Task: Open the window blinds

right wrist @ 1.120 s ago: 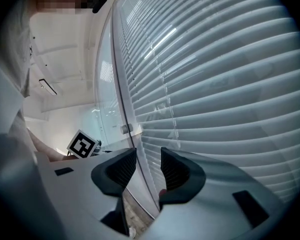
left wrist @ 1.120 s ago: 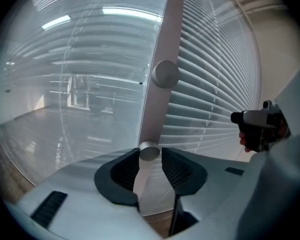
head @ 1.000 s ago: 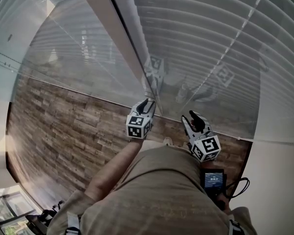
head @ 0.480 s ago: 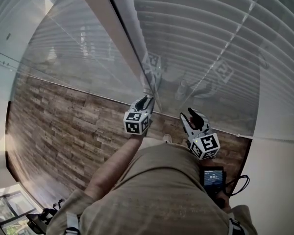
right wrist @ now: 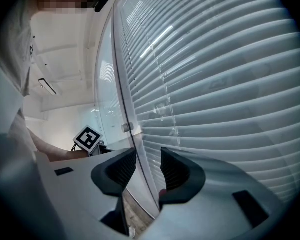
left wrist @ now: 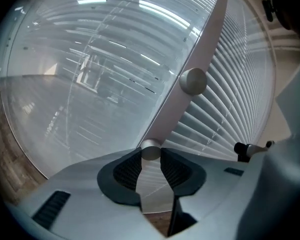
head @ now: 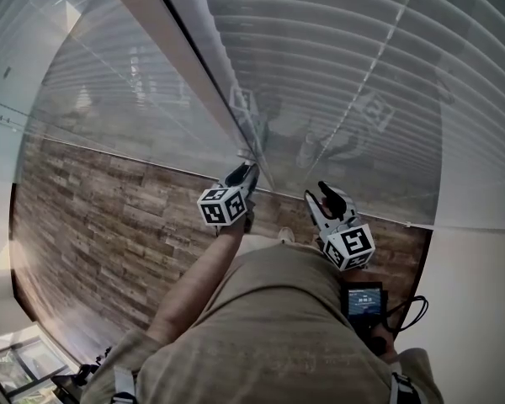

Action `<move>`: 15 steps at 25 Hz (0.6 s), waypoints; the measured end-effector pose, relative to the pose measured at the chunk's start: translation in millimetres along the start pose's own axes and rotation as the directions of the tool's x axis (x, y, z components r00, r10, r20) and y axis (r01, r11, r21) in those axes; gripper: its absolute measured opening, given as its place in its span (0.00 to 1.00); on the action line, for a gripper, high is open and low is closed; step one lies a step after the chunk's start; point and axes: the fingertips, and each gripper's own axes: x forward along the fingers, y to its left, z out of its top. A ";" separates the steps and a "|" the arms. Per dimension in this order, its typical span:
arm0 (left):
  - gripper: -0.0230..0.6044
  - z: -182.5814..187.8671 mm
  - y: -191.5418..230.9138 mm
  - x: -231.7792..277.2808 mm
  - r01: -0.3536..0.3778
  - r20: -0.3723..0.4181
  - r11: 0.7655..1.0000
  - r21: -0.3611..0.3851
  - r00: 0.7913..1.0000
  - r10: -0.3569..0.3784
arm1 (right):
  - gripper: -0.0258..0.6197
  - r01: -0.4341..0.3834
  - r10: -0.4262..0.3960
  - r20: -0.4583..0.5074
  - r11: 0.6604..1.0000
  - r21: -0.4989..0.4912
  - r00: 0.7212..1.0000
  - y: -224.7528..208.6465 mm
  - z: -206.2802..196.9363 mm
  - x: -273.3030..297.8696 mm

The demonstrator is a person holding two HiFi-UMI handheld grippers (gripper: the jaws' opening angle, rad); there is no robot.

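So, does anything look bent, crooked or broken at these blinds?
Nothing stands out. The blind slats lie even and parallel, with none bent or drooping, and the glass shows no crack that I can see.

The window blinds (head: 337, 74) are showing pale grey-white slats in even horizontal stripes. Below the blinds, the floor (head: 93, 217) is showing brown wood planks, mixed light and dark. Beside the blinds, the knob (left wrist: 150, 151) is gleaming silver-grey against a beige-grey frame post (left wrist: 207, 34). The person's shirt (head: 269, 326) is showing plain khaki.
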 end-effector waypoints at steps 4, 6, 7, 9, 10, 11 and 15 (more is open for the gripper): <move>0.25 -1.5 -0.7 0.8 0.036 0.004 0.995 -0.090 0.999 -0.035 | 0.29 -0.002 0.002 -0.002 1.000 0.000 1.000 1.8 -2.7 -1.4; 0.25 -1.6 -1.5 0.6 0.057 0.012 0.989 -0.136 0.998 -0.056 | 0.29 -0.005 0.005 -0.003 1.000 -0.001 1.000 3.1 -3.2 -2.1; 0.25 -1.3 -1.4 0.6 0.067 0.018 0.985 -0.157 0.998 -0.065 | 0.29 -0.005 0.005 -0.003 1.000 -0.001 1.000 3.6 -3.5 -2.2; 0.25 -0.8 0.0 0.8 0.085 0.029 0.977 -0.195 0.996 -0.081 | 0.29 -0.006 0.006 -0.005 1.000 0.000 1.000 4.3 -4.1 -2.0; 0.24 -0.8 1.4 0.8 0.090 0.034 0.973 -0.212 0.996 -0.085 | 0.29 -0.005 0.005 -0.007 1.000 0.000 1.000 4.6 -4.6 -2.0; 0.24 -0.8 2.6 0.7 0.095 0.038 0.969 -0.228 0.995 -0.089 | 0.29 -0.004 0.004 -0.008 1.000 0.000 1.000 4.7 -5.0 -2.1; 0.25 1.1 0.3 0.9 0.155 0.070 0.930 -0.333 0.988 -0.139 | 0.29 -0.001 0.001 -0.009 1.000 -0.001 1.000 4.5 -4.9 -2.1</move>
